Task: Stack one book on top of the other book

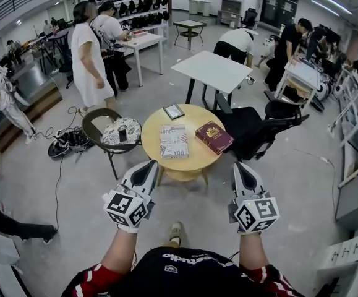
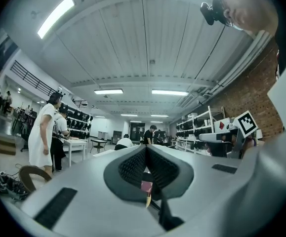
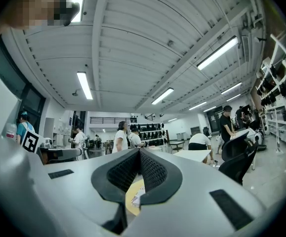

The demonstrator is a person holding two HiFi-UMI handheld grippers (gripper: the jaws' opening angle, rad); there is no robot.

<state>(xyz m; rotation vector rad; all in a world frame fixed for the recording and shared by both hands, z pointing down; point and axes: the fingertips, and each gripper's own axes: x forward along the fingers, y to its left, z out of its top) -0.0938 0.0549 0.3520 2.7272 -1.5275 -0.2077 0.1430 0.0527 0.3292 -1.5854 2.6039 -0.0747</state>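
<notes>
**Operator:** Ahead of me, on the round wooden table [image 1: 194, 117], both books lie flat and apart; the patterned book [image 1: 174, 141] sits near the middle; the maroon book [image 1: 214, 137] lies just to its right, turned at an angle; neither rests on the other.

**Monitor:** Where are your claws relative to them?

**Operator:** Both hang short of the table's near edge, well apart from either book; my left gripper [image 1: 148, 169] is at the near-left rim, with the patterned book beyond its tips; my right gripper [image 1: 243, 171] is off the table's near-right side, with the maroon book up and to the left of it in the head view.

**Monitor:** Jaws?

**Operator:** Left jaws are pressed together with nothing between them, as the left gripper view shows; right jaws are likewise closed and empty; under the right pads I see a strip of yellow tabletop and some printed paper; I cannot tell more from that sliver.

**Monitor:** Anything else on the table?

**Operator:** One small framed picture [image 1: 174, 111] at the far edge, apart from both books; a chair with a patterned cushion [image 1: 120, 132] stands just left of the table; a black office chair [image 1: 259, 129] stands to its right.
</notes>
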